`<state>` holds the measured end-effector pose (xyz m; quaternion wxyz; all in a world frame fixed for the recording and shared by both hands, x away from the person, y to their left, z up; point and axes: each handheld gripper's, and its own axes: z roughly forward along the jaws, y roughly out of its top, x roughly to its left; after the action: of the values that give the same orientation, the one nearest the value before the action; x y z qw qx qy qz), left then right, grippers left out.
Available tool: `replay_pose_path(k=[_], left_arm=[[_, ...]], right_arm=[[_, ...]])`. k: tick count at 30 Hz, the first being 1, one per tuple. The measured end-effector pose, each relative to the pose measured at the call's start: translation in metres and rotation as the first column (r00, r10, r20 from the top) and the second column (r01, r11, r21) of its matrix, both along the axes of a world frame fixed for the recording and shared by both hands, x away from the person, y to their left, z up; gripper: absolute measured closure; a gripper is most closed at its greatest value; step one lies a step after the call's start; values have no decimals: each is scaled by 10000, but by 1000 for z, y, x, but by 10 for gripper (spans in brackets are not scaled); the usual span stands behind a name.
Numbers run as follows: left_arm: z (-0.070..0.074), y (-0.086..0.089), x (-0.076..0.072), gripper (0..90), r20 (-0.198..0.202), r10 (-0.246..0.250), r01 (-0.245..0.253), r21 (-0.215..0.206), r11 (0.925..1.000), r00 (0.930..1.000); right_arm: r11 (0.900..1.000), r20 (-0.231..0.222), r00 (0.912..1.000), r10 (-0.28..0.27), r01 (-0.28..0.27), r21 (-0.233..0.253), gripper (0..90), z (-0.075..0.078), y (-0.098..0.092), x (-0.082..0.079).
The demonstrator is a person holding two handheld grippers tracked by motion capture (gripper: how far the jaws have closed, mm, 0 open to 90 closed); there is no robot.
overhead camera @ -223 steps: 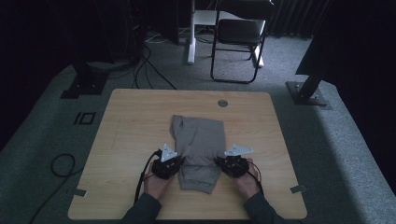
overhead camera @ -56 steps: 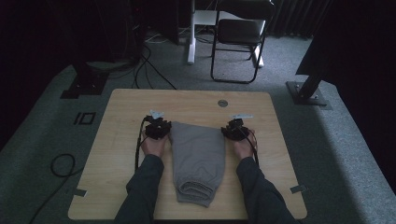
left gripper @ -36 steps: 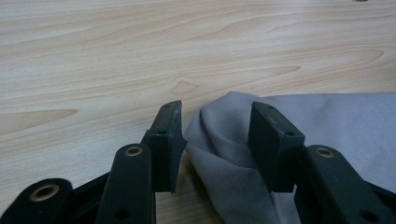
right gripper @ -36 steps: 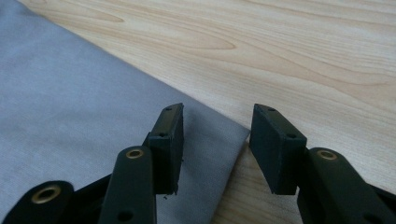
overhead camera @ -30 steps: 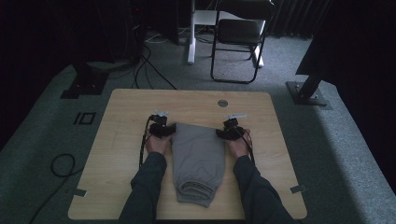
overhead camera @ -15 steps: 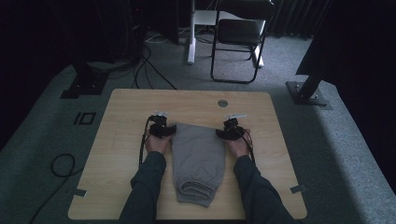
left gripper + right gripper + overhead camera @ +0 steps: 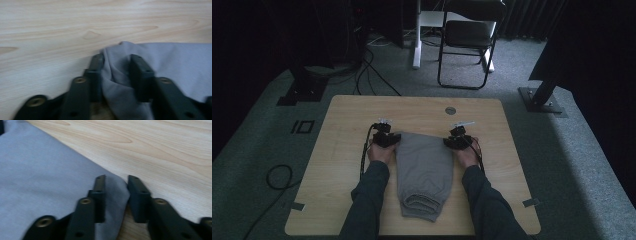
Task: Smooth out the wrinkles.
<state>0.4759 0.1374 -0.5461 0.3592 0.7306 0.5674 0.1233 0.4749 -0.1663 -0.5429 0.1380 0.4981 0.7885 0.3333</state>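
Observation:
A grey folded garment lies lengthwise on the wooden table, its near end rolled up. My left gripper sits at the garment's far left corner, and my right gripper at its far right corner. In the left gripper view the jaws stand apart with a bunched fold of grey cloth between them. In the right gripper view the jaws are also apart, straddling the cloth's corner edge. Both look open around the cloth.
A round grommet sits in the table near its far edge. A chair stands on the carpet beyond the table, and cables lie on the floor at the left. Bare tabletop flanks the garment on both sides.
Since the oldest frame both grippers went from the garment's middle to its far corners. Over the last second they edged slightly inward and the garment stayed put.

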Motion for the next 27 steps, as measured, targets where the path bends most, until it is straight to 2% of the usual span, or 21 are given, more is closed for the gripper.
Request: replay_pose_path(k=[3, 6, 7, 8, 12, 16, 18, 20, 22, 23, 24, 25, 26, 27], left_arm=[[0, 1, 1, 815, -253, 11, -18, -262, 9997, 9997], [2, 3, -1, 847, -194, 88, -95, -365, 9993, 9998], [6, 4, -3, 847, 50, 88, -86, -459, 9989, 9999], [9, 5, -4, 853, 186, 95, -85, -555, 9984, 9998], [27, 9, -10, 855, 777, 14, 51, -833, 9965, 9970], [46, 13, -22, 855, 1423, -181, 329, -1023, 9942, 9897], [56, 14, -35, 855, 1812, -297, 529, -1245, 9908, 9830], [63, 14, -50, 855, 2144, -493, 771, -1233, 9894, 9755], [67, 16, -70, 855, 2457, -624, 1025, -1539, 9828, 9673], [68, 17, -79, 855, 2588, -740, 1155, -1491, 9820, 9631], [68, 17, -79, 855, 2588, -740, 1155, -1491, 9820, 9631], [68, 18, -92, 855, 2706, -839, 1250, -1384, 9825, 9590], [66, 20, -105, 855, 2664, -954, 1373, -1434, 9801, 9591], [62, 21, -116, 855, 2644, -1082, 1451, -1242, 9816, 9583]], right_arm=[[9998, -292, 9996, 47, -41, 210, 828, 1, 2, 2], [10000, -156, 9998, 77, -76, 42, 847, 2, 3, 2], [10000, -118, 9999, 64, -64, -45, 851, 2, 4, 2], [9999, 154, 9998, 109, -108, -60, 854, 5, 4, 2], [9988, 557, 9984, 53, -80, 487, 856, 17, -2, 1], [9971, 1114, 9932, 336, -409, 645, 856, 37, -6, -8], [9953, 1413, 9885, 541, -649, 724, 855, 47, -9, -16], [9933, 1658, 9835, 725, -861, 768, 856, 55, -13, -27], [9904, 1853, 9777, 988, -1148, 772, 856, 60, -16, -41], [9887, 1924, 9746, 1149, -1311, 733, 855, 62, -18, -49], [9862, 2029, 9709, 1271, -1455, 785, 856, 62, -20, -58], [9862, 2029, 9709, 1271, -1455, 785, 856, 62, -20, -58], [9815, 2030, 9683, 1454, -1670, 940, 855, 62, -22, -70], [9758, 2050, 9621, 1798, -2008, 868, 855, 57, -24, -92]])
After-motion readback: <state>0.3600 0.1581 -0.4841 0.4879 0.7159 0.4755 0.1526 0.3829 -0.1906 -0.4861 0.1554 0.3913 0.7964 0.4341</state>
